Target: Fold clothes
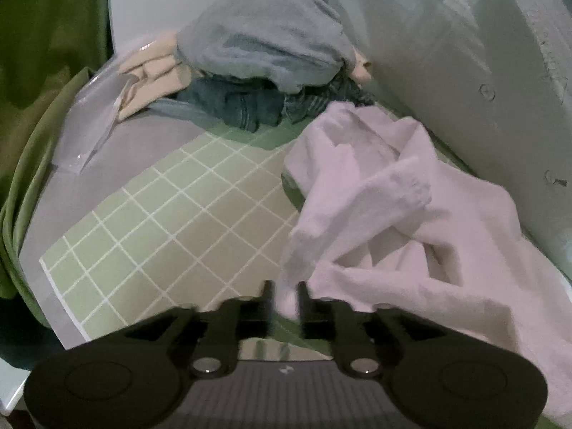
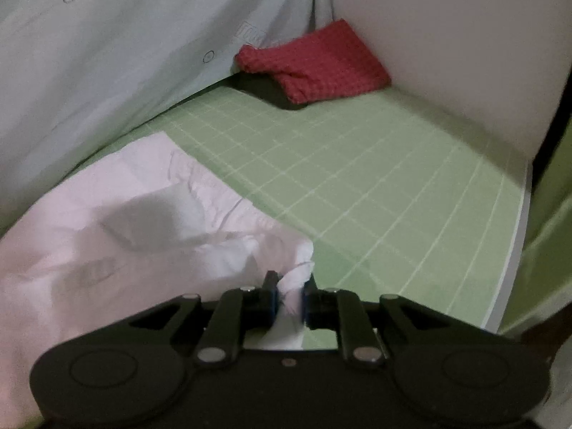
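Observation:
A crumpled white garment (image 1: 404,221) lies on the green grid mat (image 1: 171,221), spread toward the right in the left wrist view. My left gripper (image 1: 285,298) stands open low over the mat. A blurred fold of the white cloth hangs between its jaws, which do not press on it. In the right wrist view the same white garment (image 2: 118,228) covers the left part of the mat (image 2: 375,186). My right gripper (image 2: 290,291) is shut on a bunched corner of it, with the cloth squeezed between the blue pads.
A pile of folded clothes (image 1: 264,57), grey-blue over dark blue and beige, sits at the back of the table. A red folded cloth (image 2: 314,60) lies in the far corner by a white wall. A pale printed sheet (image 2: 125,53) hangs behind. The table edge (image 2: 514,250) runs along the right.

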A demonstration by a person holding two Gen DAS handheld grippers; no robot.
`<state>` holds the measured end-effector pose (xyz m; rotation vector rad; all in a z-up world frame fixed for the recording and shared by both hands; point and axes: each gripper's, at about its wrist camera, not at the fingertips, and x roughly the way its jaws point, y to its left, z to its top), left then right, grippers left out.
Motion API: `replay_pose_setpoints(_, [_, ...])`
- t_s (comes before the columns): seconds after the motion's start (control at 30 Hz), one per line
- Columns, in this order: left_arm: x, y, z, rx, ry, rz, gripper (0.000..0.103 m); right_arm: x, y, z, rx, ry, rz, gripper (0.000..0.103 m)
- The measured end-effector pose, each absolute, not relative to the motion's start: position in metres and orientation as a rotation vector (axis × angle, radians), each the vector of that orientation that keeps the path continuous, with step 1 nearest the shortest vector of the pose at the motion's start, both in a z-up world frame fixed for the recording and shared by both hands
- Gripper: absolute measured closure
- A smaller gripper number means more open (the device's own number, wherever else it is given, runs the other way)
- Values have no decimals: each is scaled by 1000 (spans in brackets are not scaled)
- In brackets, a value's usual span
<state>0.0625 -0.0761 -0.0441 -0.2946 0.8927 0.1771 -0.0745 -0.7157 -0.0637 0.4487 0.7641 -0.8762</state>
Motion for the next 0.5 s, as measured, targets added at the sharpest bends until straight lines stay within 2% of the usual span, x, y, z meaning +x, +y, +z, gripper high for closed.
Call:
replay_pose_setpoints(0.03, [63,-76,-41,-289,878,168,50,-74,-712,-63,451,760,-870,83])
replay_pose_setpoints(0.07, [65,-76,-38,-279,860,156,43,-74,-709,-61,452,756,-865,80])
replay_pose_setpoints(0.23, [98,-83,-37,-221,847,54,27,-70,-691,-51,436,729,-887,57])
replay_pose_setpoints(0.5, [160,-112,-67,-94,956,-44,27,-60,-673,-40,402,753,-943,42])
